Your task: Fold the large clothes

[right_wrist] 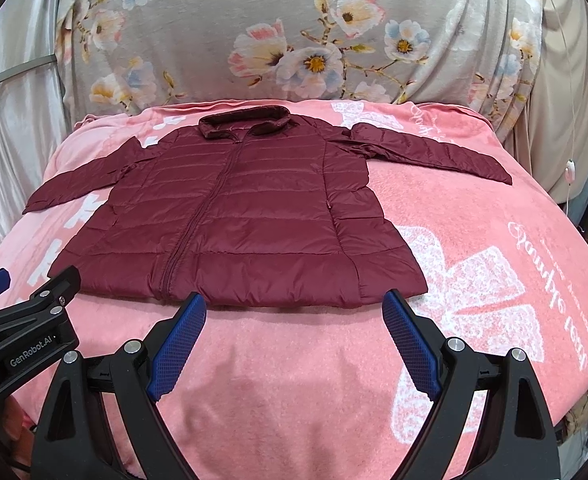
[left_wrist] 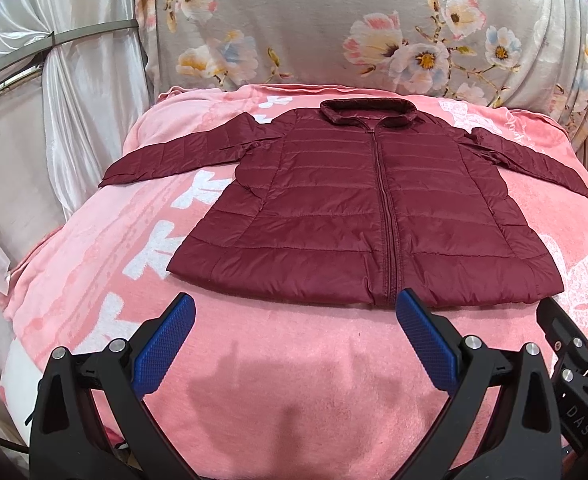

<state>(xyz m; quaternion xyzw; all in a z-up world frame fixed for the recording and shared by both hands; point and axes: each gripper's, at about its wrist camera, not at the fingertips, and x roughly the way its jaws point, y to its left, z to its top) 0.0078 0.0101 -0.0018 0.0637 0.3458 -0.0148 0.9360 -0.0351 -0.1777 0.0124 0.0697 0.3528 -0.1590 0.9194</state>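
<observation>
A dark red quilted jacket (left_wrist: 358,208) lies flat and zipped on a pink blanket (left_wrist: 294,360), collar at the far side, both sleeves spread outward. It also shows in the right wrist view (right_wrist: 237,216). My left gripper (left_wrist: 296,304) is open and empty, hovering just short of the jacket's near hem, left of the zipper. My right gripper (right_wrist: 294,304) is open and empty, just short of the hem's right half. The right gripper's edge shows at the far right of the left wrist view (left_wrist: 574,344); the left gripper shows at the left of the right wrist view (right_wrist: 25,312).
The pink blanket (right_wrist: 474,260) with white prints covers a raised surface that drops off at both sides. A grey floral cloth (left_wrist: 354,28) hangs behind it. White satin curtains (left_wrist: 61,92) hang at the left. A thin cord with a switch (right_wrist: 570,172) hangs at the right.
</observation>
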